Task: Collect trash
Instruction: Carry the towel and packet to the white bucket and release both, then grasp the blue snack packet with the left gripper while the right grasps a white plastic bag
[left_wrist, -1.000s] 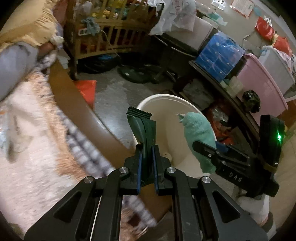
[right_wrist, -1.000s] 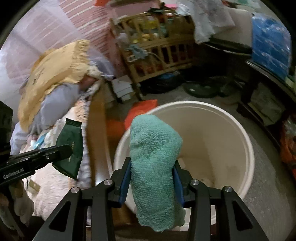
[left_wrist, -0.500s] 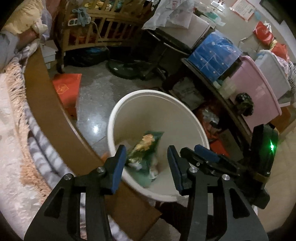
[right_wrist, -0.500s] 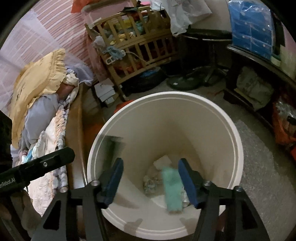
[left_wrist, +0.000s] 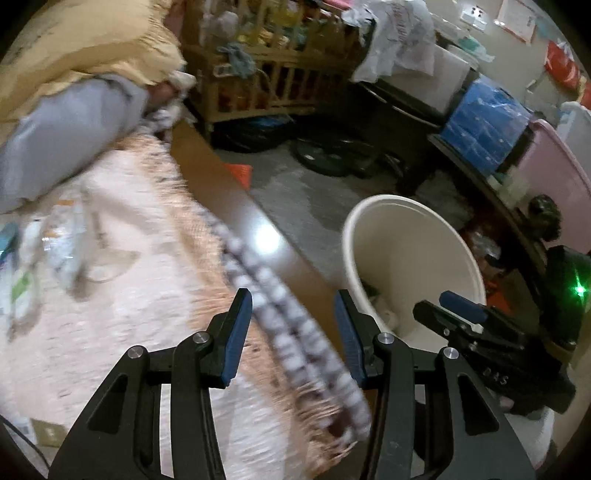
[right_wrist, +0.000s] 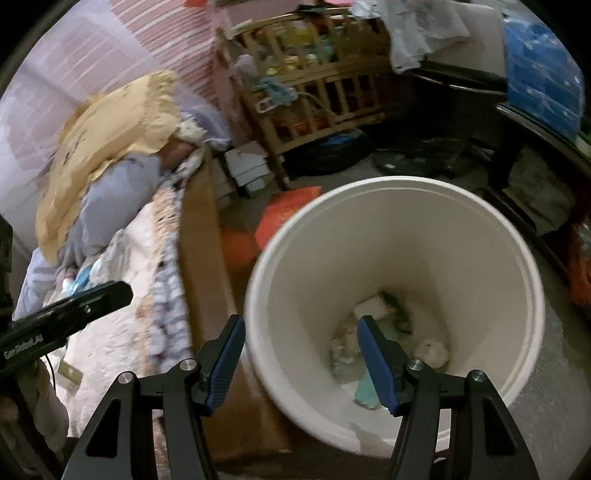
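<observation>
A white bucket (right_wrist: 406, 181) stands on the floor beside the bed; its rim shows at the right in the left wrist view (left_wrist: 369, 206). At its bottom lie a teal cloth (right_wrist: 364, 393), a dark green wrapper (right_wrist: 395, 308) and white scraps (right_wrist: 432, 349). My right gripper (right_wrist: 300, 323) is open and empty, straddling the bucket's near-left rim. My left gripper (left_wrist: 292, 299) is open and empty over the bed's fringed blanket edge (left_wrist: 280, 295). Blurred plastic wrappers (left_wrist: 62, 236) lie on the blanket at far left.
A wooden bed rail (left_wrist: 229, 206) separates the pink blanket (left_wrist: 129, 295) from the bucket. A yellow pillow (right_wrist: 110, 125) and grey bedding lie at the bed's head. A wooden crib (right_wrist: 314, 92), red paper (right_wrist: 288, 214), blue box (left_wrist: 484, 125) and pink tub (left_wrist: 554, 173) crowd the floor.
Both grippers opened; the green wrapper and the teal cloth dropped into the bucket. The left gripper then swung left from over the bucket to over the bed; the right one shifted left across the rim.
</observation>
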